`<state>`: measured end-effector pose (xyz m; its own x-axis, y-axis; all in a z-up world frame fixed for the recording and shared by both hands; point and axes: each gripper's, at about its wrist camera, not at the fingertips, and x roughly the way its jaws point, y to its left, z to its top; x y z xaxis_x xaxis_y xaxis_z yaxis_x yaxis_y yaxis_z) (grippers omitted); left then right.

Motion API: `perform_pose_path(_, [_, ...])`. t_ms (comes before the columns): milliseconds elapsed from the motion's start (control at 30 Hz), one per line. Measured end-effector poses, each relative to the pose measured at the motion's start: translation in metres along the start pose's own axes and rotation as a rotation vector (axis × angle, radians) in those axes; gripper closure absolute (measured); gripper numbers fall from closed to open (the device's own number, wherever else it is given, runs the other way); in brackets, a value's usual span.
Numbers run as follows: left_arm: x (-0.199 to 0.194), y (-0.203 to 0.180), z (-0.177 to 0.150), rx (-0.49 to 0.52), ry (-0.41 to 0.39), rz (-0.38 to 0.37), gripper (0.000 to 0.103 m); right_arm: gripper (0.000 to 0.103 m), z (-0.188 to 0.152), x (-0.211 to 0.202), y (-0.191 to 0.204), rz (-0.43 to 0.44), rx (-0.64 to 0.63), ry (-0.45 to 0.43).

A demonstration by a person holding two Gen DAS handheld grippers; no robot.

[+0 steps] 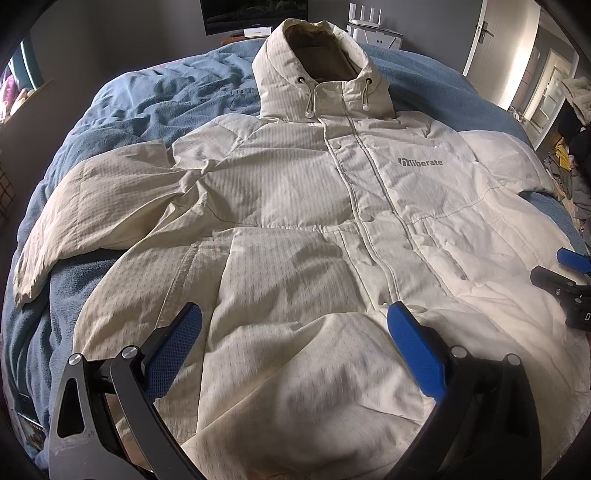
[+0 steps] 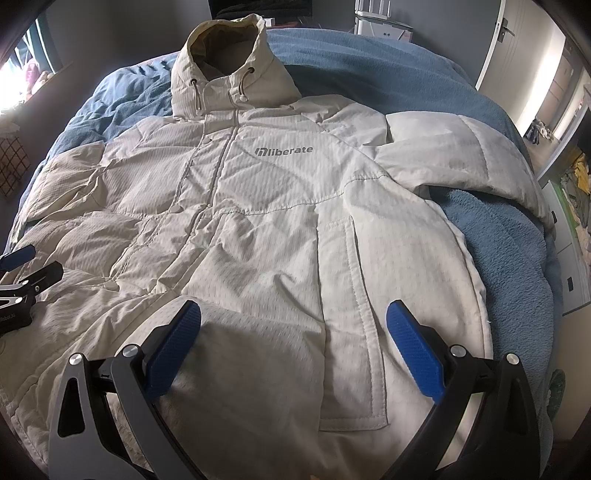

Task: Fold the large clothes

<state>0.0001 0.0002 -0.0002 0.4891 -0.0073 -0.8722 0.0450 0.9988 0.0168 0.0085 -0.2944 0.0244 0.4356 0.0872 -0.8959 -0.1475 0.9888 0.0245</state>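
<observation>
Left tongs are held wide apart above the jacket's lower front, nothing gripped; blue pads are seen on both fingers. Right tongs are likewise spread wide, empty, poised over the hem region near a flap pocket. Each pair is glimpsed at the edge of the other's view, so the two are placed side by side over the hem. The jacket, cream and quilted, is laid front up and flat on a bed, covered by a blue blanket. The front placket is closed with snaps. A grey "liberate" logo is noted on the chest. One sleeve is spread out to the left side over the blanket; the other sleeve is spread to the right, bent downward at the bed's edge. The hood is propped at the far end, its drawcords hanging down. Beyond the bed, a white router and a door are seen.
</observation>
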Motion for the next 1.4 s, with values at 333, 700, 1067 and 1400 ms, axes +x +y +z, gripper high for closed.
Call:
perform_pose_path(333, [0.0002,0.0001,0.0002,-0.001,0.004,-0.002,0.006,0.006,0.0004,0.001,0.0001,0.001,0.0,0.003])
perform_pose_path(700, [0.0003,0.0002,0.0002,-0.002,0.008,-0.004,0.006,0.006,0.0007,0.0017,0.0006,0.002,0.001,0.007])
perform_pose_path(1067, [0.0003,0.0003,0.0002,-0.003,0.01,-0.005,0.006,0.006,0.0007,0.0018,0.0004,0.002,0.002,0.009])
perform_pose_path(1400, [0.0008,0.0006,0.0006,-0.004,0.014,-0.007,0.006,0.006,0.0005,0.0019,0.0004,0.003,0.002,0.011])
